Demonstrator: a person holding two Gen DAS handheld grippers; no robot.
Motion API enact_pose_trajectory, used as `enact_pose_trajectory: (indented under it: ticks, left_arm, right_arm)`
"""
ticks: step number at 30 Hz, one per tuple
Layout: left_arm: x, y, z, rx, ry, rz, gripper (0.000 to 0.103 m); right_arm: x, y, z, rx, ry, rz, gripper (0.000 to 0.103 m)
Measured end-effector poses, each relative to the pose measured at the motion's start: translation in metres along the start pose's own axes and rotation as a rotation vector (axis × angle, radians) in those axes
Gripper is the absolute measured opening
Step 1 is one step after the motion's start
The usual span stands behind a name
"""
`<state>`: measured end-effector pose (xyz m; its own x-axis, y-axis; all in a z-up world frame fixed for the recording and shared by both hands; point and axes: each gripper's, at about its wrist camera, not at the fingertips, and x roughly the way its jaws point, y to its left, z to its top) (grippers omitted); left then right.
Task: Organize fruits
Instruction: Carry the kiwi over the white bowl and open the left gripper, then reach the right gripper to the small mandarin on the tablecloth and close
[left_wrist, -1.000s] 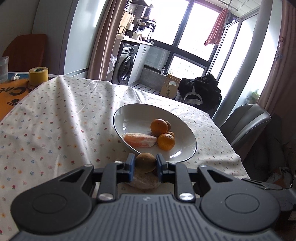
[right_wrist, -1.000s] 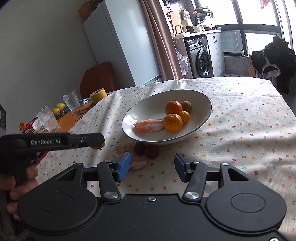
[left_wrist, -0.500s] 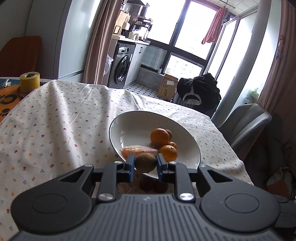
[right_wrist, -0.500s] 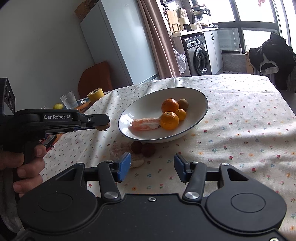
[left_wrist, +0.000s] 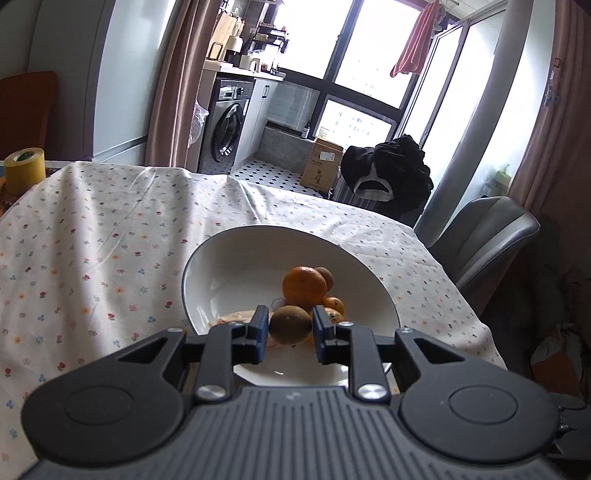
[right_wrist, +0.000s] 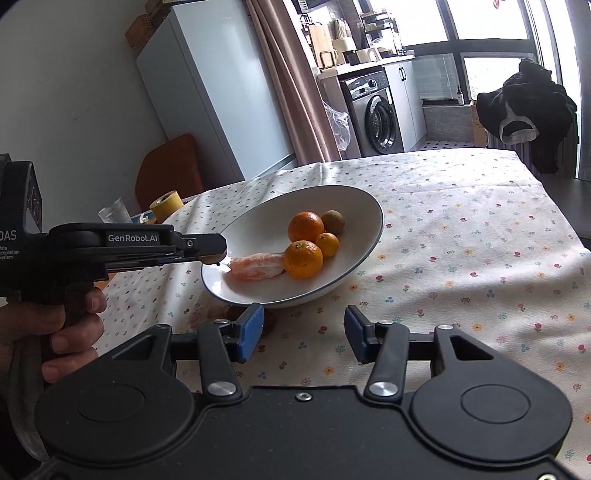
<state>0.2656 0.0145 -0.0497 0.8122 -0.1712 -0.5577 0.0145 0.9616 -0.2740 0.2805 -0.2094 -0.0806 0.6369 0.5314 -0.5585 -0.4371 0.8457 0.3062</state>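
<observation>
1. The left gripper (left_wrist: 290, 328) is clamping a brown kiwi (left_wrist: 290, 325) over the near rim of the white bowl (right_wrist: 369, 218); the right gripper (right_wrist: 304, 334) is hanging spread apart, holding nothing, above the floral tablecloth (right_wrist: 461, 258).
2. In the bowl, oranges (right_wrist: 306, 226), a second kiwi (right_wrist: 333, 220) and a peeled segment (right_wrist: 256, 266) are crowding the space.
3. Dark fruits by the bowl's base are hiding behind the right gripper's finger (right_wrist: 250, 330), hard to make out.

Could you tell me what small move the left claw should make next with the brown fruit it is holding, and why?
Probably lower it a little and open. The left claw grips the brown fruit just over the near rim of the white bowl, where the oranges and peeled segment already lie.
</observation>
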Motion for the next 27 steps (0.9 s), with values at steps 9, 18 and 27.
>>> enact_pose_trajectory:
  ticks: [9,18,27]
  left_arm:
    - [-0.014,0.005,-0.004,0.006,-0.037,0.039,0.076]
    - [-0.035,0.010,-0.019,0.019,-0.048,0.045,0.092]
    - [-0.046,0.013,-0.032,0.012,-0.036,0.063,0.100]
  right_arm:
    - [-0.001,-0.007,-0.003,0.014,0.001,-0.016,0.049]
    - [-0.006,-0.009,-0.007,0.029,-0.009,-0.014,0.049]
    - [-0.014,-0.007,-0.010,0.028,-0.016,-0.014,0.052]
